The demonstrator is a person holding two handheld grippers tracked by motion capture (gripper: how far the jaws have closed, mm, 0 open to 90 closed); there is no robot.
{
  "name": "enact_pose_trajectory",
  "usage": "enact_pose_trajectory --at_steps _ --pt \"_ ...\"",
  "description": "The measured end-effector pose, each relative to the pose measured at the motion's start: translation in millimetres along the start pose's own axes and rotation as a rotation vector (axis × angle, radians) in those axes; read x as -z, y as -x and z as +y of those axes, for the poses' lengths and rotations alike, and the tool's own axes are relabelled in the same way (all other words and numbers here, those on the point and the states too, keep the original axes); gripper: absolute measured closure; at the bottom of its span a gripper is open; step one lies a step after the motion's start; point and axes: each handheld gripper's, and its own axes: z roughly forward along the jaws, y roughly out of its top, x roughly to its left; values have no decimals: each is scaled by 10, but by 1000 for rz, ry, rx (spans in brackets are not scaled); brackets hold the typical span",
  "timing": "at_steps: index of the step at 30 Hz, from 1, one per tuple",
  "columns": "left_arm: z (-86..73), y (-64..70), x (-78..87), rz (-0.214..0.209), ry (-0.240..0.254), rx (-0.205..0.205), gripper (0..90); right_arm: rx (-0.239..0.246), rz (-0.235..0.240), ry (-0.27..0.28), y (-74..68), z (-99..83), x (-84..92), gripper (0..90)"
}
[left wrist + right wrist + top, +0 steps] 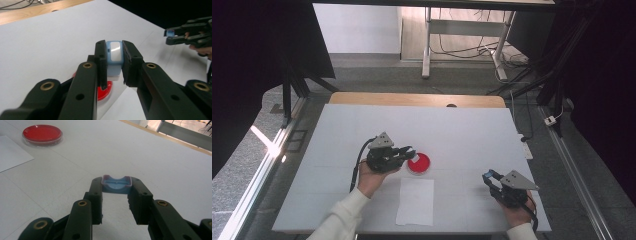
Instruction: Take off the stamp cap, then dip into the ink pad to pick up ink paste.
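Right now you look to be mid-task with both hands loaded. Your left gripper (pixel 408 151) has its jaws clamped on a small light-blue container (pixel 114 55) with a pale, glossy end face, possibly a small bottle, held just above the near rim of the red petri dish (pixel 419 163); the left gripper view shows the dish (pixel 104 91) directly beneath the jaws. Your right gripper (pixel 488 177) sits well apart on the right side of the tabletop (pixel 462 130), its jaws clenched on a small blue cap-like piece (pixel 116 184) with a curved hollow and a reddish edge. My reading is that this piece has come off the container, though the pictures do not prove that.

The step in hand seems to be working the container over the dish. The next move likely calls for keeping that left grip steady and centred over the red surface, tilting only as far as needed so nothing lands on the tabletop, while the right gripper holds its piece clear, ready to bring it back.

Counting from near to far: one white sheet of paper (pixel 415 201) at the near edge, two grippers, one blue cap-like piece, one light-blue container, one red petri dish just beyond the paper, and one strip of bare wood (pixel 362 98) along the far edge of the tabletop
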Motion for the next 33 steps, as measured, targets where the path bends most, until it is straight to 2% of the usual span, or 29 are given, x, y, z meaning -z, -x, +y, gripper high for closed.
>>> enact_pose_trajectory --at_steps 3,6,12,17,19,22,28,31,33 --pt "-4 -36 -32 30 -15 -15 756 2 1 3 -1 0 1 651" --pt "-8 -72 -63 38 -23 -18 755 5 0 2 2 1 2 651" --pt "-9 -119 -168 37 -49 -29 755 11 -12 1 4 12 -2 652" --pt "45 -125 -229 12 -62 -27 756 17 -10 6 -2 24 -16 651" --pt "89 -110 -238 34 -86 -61 755 18 -10 4 -2 30 -15 651" --pt "129 -132 -254 40 -95 -60 755 20 -5 5 -6 31 -17 651" --pt "77 -191 -386 42 -137 -55 755 20 -5 10 -9 36 -17 651" --pt "46 -215 -431 34 -129 -51 755 17 -3 10 -7 37 -32 651" --pt "25 -220 -476 36 -156 -58 755 20 -9 3 -8 43 -32 651"
